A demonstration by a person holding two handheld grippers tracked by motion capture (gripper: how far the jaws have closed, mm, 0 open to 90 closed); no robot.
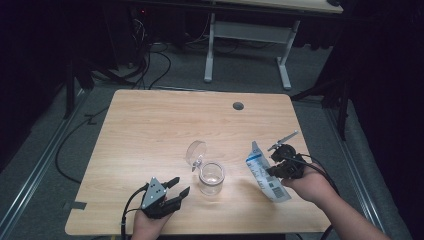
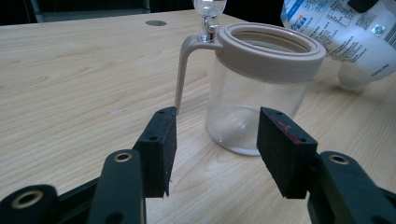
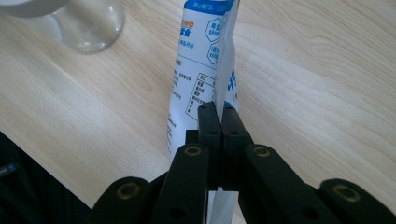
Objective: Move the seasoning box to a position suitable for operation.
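A clear glass jar (image 1: 211, 178) with a beige collar and its hinged lid (image 1: 195, 151) swung open stands on the wooden table (image 1: 150, 130). My left gripper (image 1: 181, 187) is open just left of the jar; in the left gripper view its pads (image 2: 159, 149) frame the jar (image 2: 254, 102) without touching it. My right gripper (image 1: 272, 165) is shut on the edge of a white and blue pouch (image 1: 265, 172), held upright to the right of the jar. In the right gripper view the pouch (image 3: 205, 60) rises from between the closed jaws of the right gripper (image 3: 218, 114).
A small round grommet hole (image 1: 238, 106) sits near the table's far edge. A white desk frame (image 1: 247, 45) and cables lie on the floor beyond. Bare tabletop spreads to the left and behind the jar.
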